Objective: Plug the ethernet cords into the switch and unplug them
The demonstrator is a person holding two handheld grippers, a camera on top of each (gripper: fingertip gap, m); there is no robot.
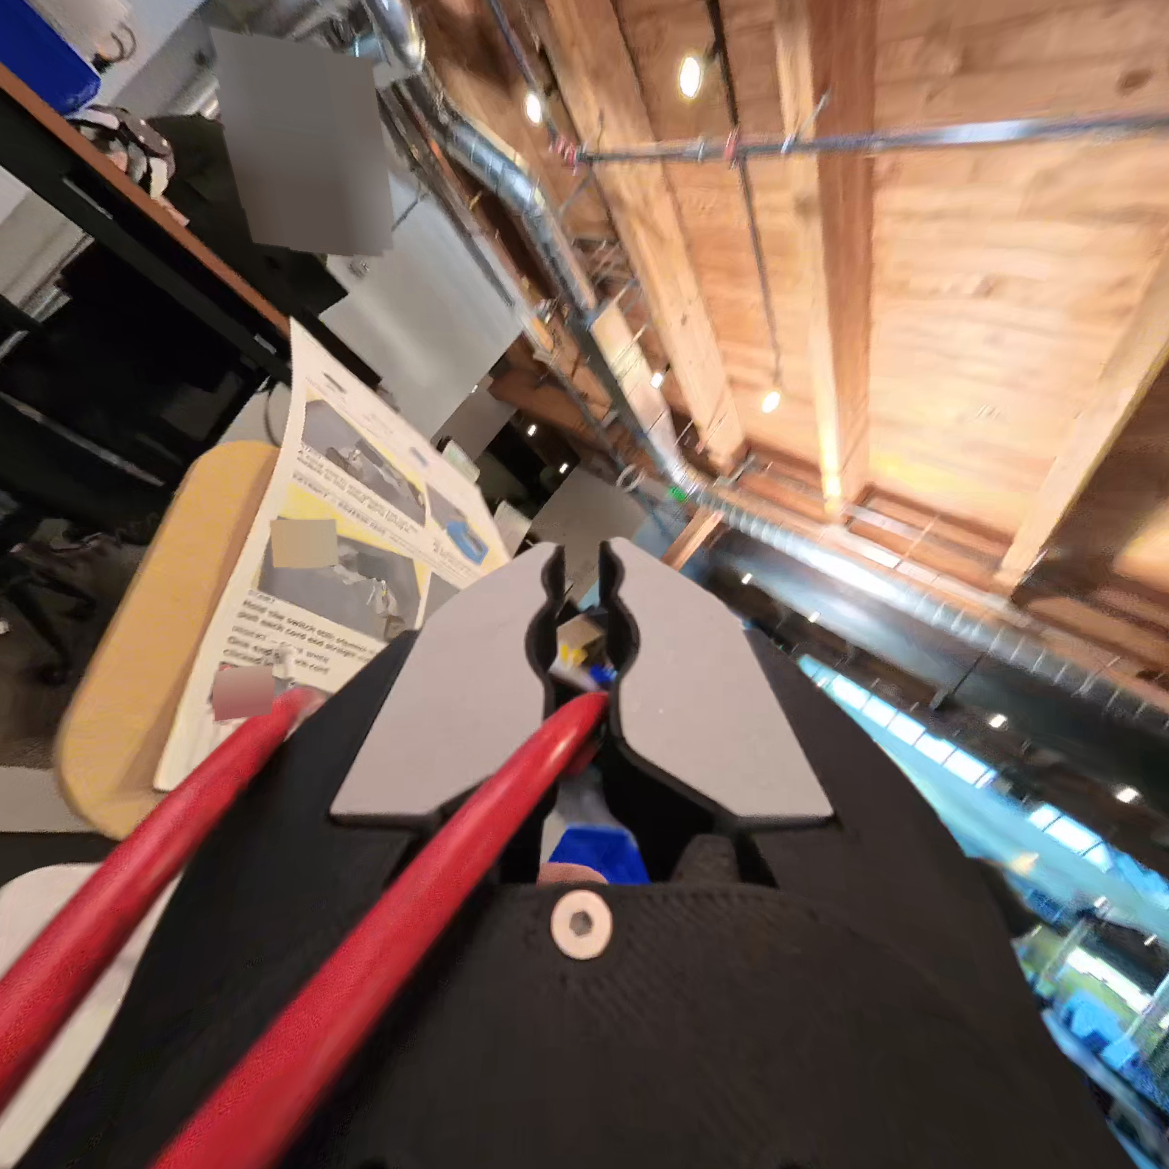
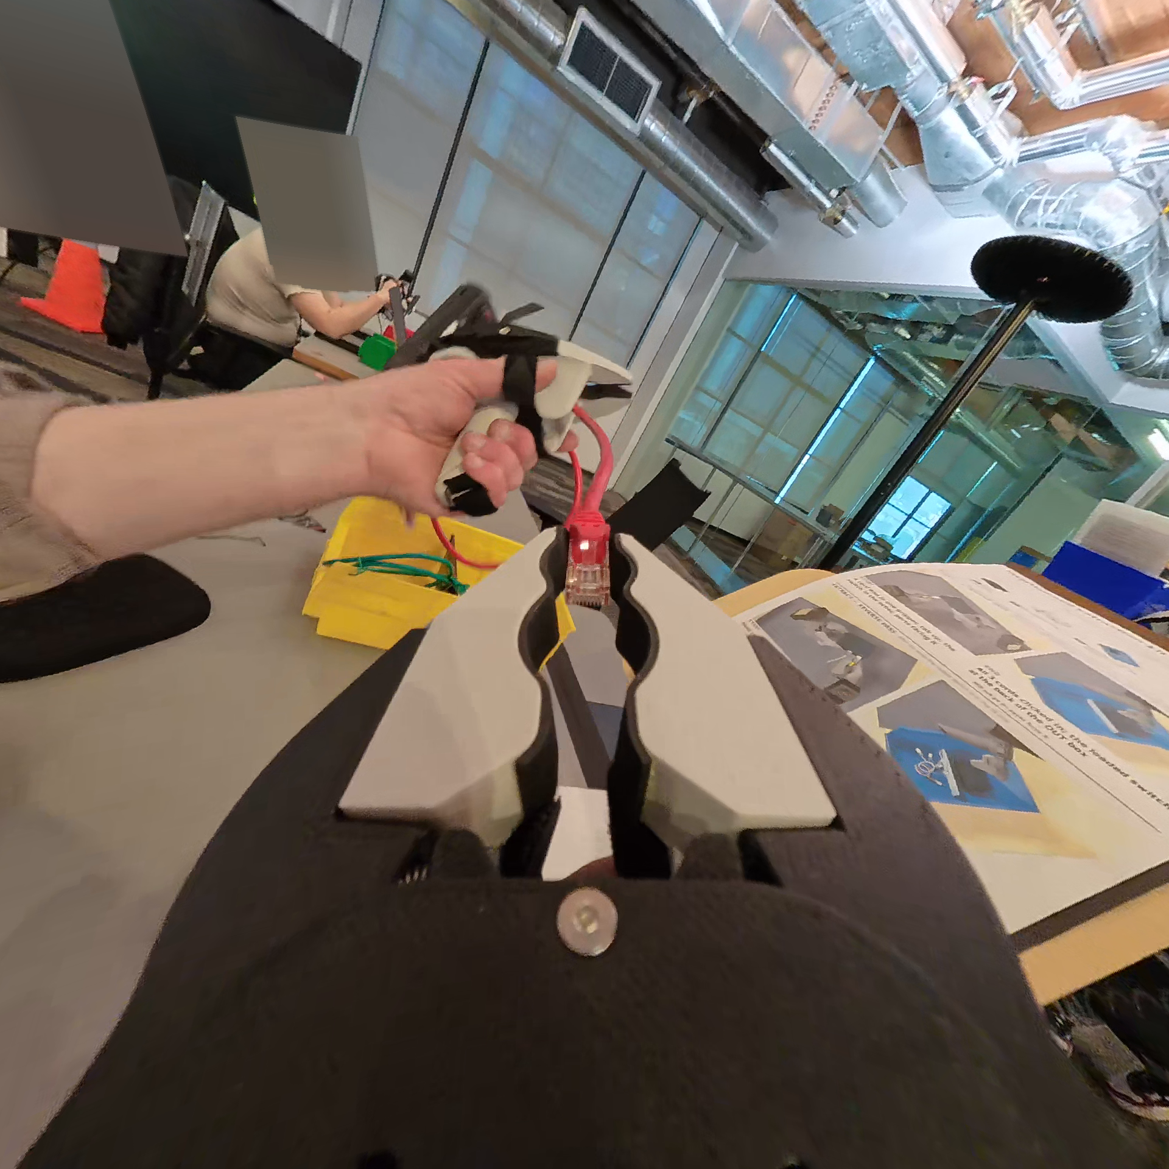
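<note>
Right gripper (image 2: 585,556), nearest the lens in the right wrist view, has its grey fingers (image 2: 462,696) closed to a narrow slot around the clear plug (image 2: 587,579) of the red ethernet cord (image 2: 598,465); the plug sits between the tips with its contacts toward the camera, though whether the pads actually pinch it cannot be told. From the plug's red boot the cord loops up to the left gripper (image 2: 607,389), carried in the person's left hand (image 2: 443,436), and a second strand falls toward the yellow bin (image 2: 354,601), which holds a green cord (image 2: 405,563). The left wrist view shows that gripper nearly closed on the cord, clamped deep between the fingers rather than at the tips; a second red length passes outside on the left. Holding the cord up a little behind the plug probably steadies it so the other tool can take the connector squarely (a handover, by this reading). No switch is visible in either view, so plugging in appears not yet begun. A printed instruction sheet (image 2: 949,696) lies on the wooden table (image 2: 1075,961) to the right; another person works at a far desk
</note>
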